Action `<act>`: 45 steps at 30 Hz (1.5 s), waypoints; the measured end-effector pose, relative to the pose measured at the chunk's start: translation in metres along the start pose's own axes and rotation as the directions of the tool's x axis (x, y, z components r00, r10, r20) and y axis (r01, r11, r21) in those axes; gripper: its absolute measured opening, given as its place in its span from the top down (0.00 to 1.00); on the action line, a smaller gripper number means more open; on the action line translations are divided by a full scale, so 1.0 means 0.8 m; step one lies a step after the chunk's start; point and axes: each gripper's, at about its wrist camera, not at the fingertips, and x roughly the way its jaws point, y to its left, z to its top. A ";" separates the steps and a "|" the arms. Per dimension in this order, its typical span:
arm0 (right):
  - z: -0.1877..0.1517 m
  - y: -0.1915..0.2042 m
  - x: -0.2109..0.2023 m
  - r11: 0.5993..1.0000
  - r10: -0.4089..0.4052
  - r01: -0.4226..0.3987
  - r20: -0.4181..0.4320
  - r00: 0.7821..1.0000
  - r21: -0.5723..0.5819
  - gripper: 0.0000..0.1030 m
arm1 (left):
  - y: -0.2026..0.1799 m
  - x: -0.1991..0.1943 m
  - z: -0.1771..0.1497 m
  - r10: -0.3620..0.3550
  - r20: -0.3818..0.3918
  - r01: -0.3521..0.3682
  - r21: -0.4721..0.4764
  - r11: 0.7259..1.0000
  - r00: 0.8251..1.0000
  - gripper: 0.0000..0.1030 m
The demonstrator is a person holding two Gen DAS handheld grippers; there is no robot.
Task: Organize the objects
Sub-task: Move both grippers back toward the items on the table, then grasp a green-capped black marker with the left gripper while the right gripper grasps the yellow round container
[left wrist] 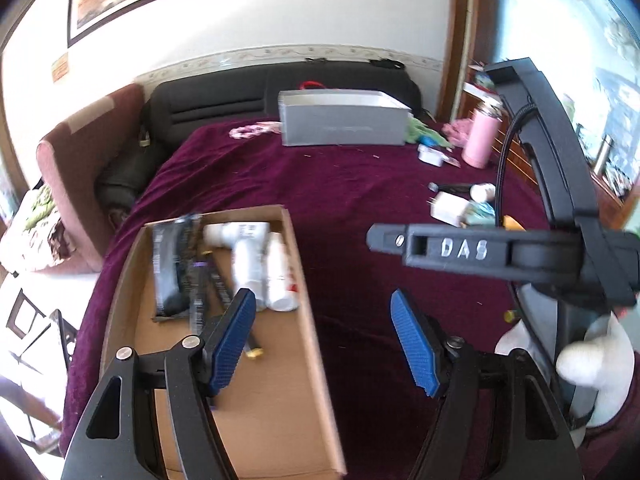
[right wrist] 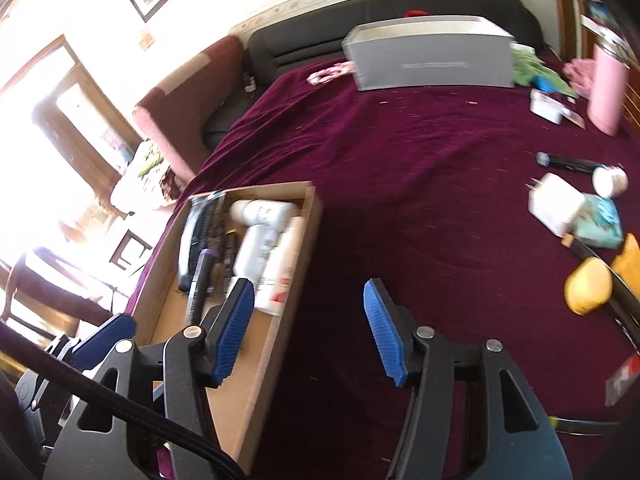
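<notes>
1. Closest thing in view is the left gripper [left wrist: 324,344], blue pads spread wide with nothing between them, hanging over the near end of the cardboard box [left wrist: 312,320].
2. The right gripper [right wrist: 310,332] is the same deal: wide apart, empty, parked just beside the box over the purple cloth [right wrist: 400,152].
3. The box already has stuff in its far end: a white massage gun [left wrist: 248,252], a white bottle [left wrist: 280,276] next to it, and some dark packets [left wrist: 176,264]. The near half looks bare.
4. Still loose out on the cloth, well apart from the box: a white charger [right wrist: 554,204], a teal pack [right wrist: 602,222], a small white jar [right wrist: 610,180], a black stick thing [right wrist: 568,162] and something yellow [right wrist: 588,286].
5. So I'd say roughly halfway done, with that pile on the right left to move.
</notes>
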 end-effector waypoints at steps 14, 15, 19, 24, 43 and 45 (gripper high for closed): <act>-0.031 -0.230 -0.110 0.942 -0.135 0.093 0.112 0.985 0.324 0.43 | -0.128 0.083 -0.017 -0.207 -0.181 0.219 0.048 0.975 0.961 0.36; -0.034 -0.245 -0.117 0.933 -0.147 0.098 0.118 0.982 0.346 0.42 | -0.133 0.094 -0.019 -0.213 -0.195 0.225 0.042 0.973 0.957 0.36; -0.038 -0.292 -0.135 0.906 -0.176 0.107 0.135 0.975 0.409 0.40 | -0.140 0.124 -0.029 -0.202 -0.216 0.214 0.033 0.976 0.955 0.36; -0.034 -0.312 -0.136 0.899 -0.182 0.103 0.150 0.972 0.425 0.40 | -0.135 0.137 -0.039 -0.197 -0.218 0.209 0.034 0.977 0.956 0.35; -0.045 -0.256 -0.066 0.919 0.180 -0.178 0.025 0.983 0.351 0.22 | -0.129 0.139 -0.038 -0.346 -0.198 0.350 -0.016 0.936 0.917 0.08; -0.037 -0.248 -0.081 0.941 0.089 -0.105 0.066 0.994 0.323 0.22 | -0.128 0.139 -0.038 -0.350 -0.198 0.354 -0.016 0.935 0.916 0.08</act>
